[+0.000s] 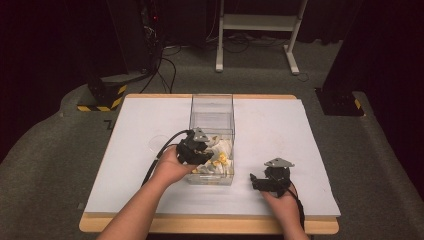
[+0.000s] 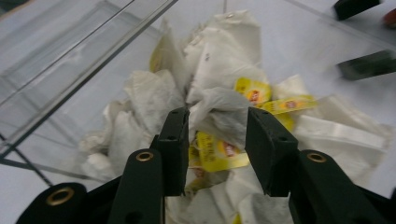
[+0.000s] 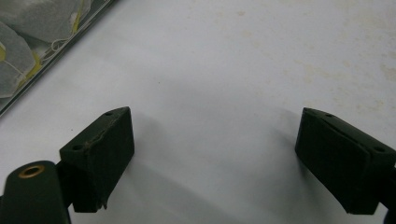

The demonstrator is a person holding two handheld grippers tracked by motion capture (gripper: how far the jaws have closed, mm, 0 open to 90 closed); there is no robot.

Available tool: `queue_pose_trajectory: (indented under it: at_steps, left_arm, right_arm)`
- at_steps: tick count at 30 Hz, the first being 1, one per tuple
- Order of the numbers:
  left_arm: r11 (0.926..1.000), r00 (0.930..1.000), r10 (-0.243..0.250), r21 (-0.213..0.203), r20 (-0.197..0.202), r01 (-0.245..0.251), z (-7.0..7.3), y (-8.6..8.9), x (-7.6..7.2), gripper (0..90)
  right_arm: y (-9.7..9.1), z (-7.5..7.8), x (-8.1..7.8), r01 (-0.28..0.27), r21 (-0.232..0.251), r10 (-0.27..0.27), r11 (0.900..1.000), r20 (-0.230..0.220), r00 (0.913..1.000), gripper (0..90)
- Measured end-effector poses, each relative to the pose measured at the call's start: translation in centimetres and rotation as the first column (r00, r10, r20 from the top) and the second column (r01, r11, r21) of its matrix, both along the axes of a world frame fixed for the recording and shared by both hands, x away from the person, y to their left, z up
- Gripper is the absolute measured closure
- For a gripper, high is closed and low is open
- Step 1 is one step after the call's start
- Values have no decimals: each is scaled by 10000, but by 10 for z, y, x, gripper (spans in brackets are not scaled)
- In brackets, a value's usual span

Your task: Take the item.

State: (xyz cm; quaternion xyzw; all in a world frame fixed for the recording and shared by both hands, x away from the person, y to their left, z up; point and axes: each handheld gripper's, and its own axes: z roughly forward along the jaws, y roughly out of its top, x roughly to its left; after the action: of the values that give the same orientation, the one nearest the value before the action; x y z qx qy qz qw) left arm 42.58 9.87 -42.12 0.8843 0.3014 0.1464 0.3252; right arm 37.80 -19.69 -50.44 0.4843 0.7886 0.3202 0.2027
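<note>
White table point(image 1: 280, 125), left hand point(image 1: 172, 167) seemingly box-deep.

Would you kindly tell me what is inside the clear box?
The clear box holds a heap of white tea bags with yellow tags; whatever lies beneath the heap is covered.

Yellow tea bag tags point(image 2: 252, 92) carry red logo, perhaps Lipton; lettering too blurred.

Lab, dark curtains point(image 1: 45, 40), cabled rack point(image 1: 150, 30)
</note>
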Motion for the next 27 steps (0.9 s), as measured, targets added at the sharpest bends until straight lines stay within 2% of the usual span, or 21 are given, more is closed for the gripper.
queue_pose_trajectory:
  at_steps: [2,3,5,6,9,11,16,20,23,27]
  left_arm:
    - [10000,9999,38,10,-120,-38,1,-1,2,615]
    - [9995,10000,12,316,-85,-9,1,-3,3,636]
    - [9992,10000,-12,405,-63,15,1,-4,3,655]
    - [9974,9999,-110,716,40,107,0,-7,2,658]
    - [9964,9999,-18,846,-165,32,-3,-9,5,647]
    - [9963,9999,21,854,-130,-10,-3,-8,5,677]
    - [9934,9998,19,1145,177,-39,-4,-9,5,739]
    - [9901,9987,-22,1406,500,-49,-5,-9,4,835]
    - [9922,9986,-34,1247,522,-31,-4,-7,3,885]
    - [9952,9986,1,976,536,-53,-4,-5,2,898]
  right_arm:
    - [0,0,0,-2,5,2,10000,-2,10000,117]
    - [0,0,0,8,9,-8,10000,-8,10000,117]
    - [0,0,0,7,11,-7,10000,-5,10000,118]
    - [0,0,0,-3,15,3,10000,-3,10000,118]
    - [0,0,0,1,33,-1,10000,-8,10000,118]
    - [0,0,0,2,38,-2,10000,-11,10000,119]
    - [0,0,0,6,48,-6,10000,-20,10000,119]
    - [0,0,0,9,54,-9,10000,-13,10000,119]
    - [0,0,-1,10,67,-10,10000,-24,10000,120]
    - [0,0,-1,3,65,-2,10000,-23,10000,120]
